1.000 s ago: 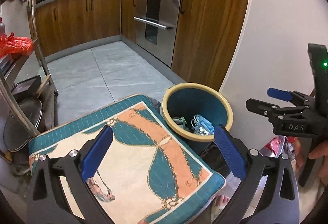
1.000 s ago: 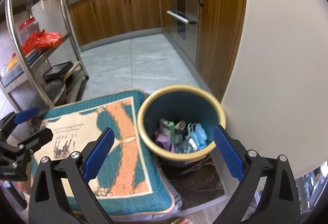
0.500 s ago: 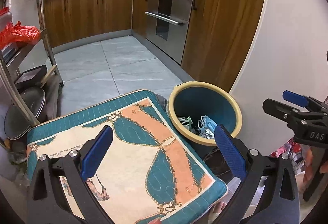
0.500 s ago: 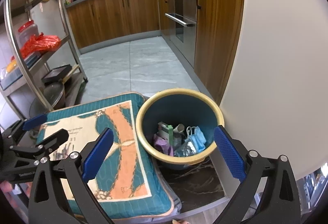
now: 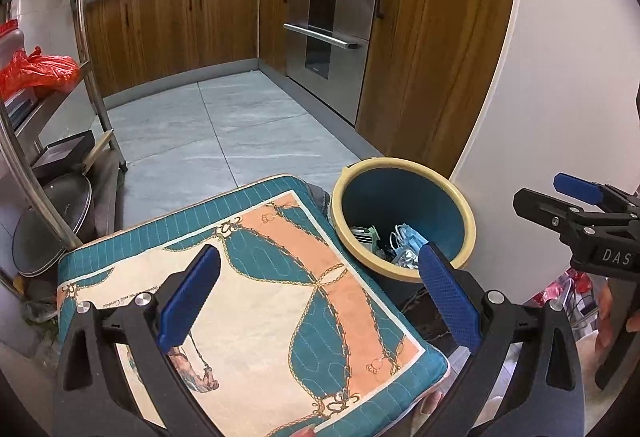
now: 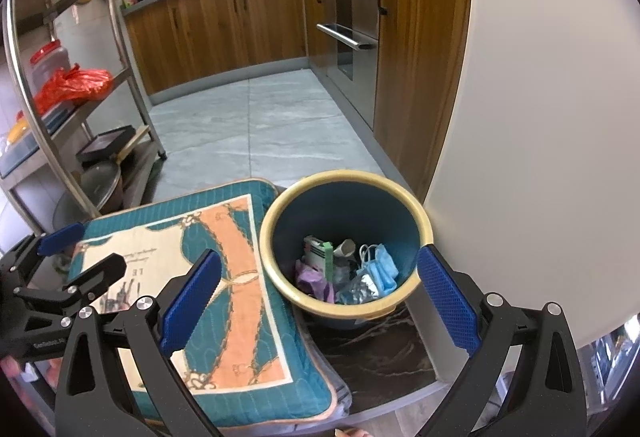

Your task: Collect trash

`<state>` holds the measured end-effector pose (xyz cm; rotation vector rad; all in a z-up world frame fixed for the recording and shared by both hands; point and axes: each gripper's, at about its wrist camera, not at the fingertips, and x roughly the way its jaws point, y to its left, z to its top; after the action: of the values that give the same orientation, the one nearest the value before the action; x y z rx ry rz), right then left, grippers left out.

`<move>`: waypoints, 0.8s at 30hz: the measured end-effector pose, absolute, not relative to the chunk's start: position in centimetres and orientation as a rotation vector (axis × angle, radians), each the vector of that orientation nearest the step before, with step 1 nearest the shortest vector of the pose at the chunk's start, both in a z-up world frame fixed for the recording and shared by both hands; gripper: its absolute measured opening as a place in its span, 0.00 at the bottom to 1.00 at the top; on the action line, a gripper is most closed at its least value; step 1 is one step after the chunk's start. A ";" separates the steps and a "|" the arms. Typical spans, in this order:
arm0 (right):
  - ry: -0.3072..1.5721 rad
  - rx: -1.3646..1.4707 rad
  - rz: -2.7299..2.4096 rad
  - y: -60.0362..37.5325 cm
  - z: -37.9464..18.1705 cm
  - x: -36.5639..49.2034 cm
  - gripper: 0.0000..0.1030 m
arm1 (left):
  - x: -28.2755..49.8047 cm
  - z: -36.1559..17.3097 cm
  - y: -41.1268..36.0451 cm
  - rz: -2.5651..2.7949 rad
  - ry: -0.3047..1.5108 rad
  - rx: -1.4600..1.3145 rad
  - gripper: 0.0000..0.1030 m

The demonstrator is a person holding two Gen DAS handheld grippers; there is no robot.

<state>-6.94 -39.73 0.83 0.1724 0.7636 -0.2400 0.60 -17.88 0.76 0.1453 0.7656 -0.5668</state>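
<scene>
1. The left gripper (image 5: 318, 295) and right gripper (image 6: 318, 297) are hovering with jaws released, grasping nothing.
2. Trash (image 6: 348, 273), seemingly masks and wrappers, is lying inside the bin (image 6: 404, 193) right of the cushion (image 6: 208, 237).

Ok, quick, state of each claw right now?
Left claw: open, holding nothing.
Right claw: open, holding nothing.

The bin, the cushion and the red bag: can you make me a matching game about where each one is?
Things:
1. bin
2. cushion
3. red bag
4. face mask

Places:
A. on the metal shelf
B. inside the bin
C. beside the white wall
D. left of the bin, under the left fingers

Pairs: 1-C, 2-D, 3-A, 4-B
</scene>
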 end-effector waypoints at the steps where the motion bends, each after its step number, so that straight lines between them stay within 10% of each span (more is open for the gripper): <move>1: 0.763 0.174 -0.242 -39.8 0.8 -7.0 0.95 | 0.6 0.8 -17.9 -0.567 0.767 0.146 0.95; 24: 0.769 0.162 -0.254 -39.7 0.7 -6.9 0.95 | 1.2 0.1 -17.8 -0.532 0.802 0.148 0.95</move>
<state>-6.94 -39.65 0.70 0.1617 0.7689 -0.2541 1.19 -17.79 0.08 0.1482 0.8021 -0.5324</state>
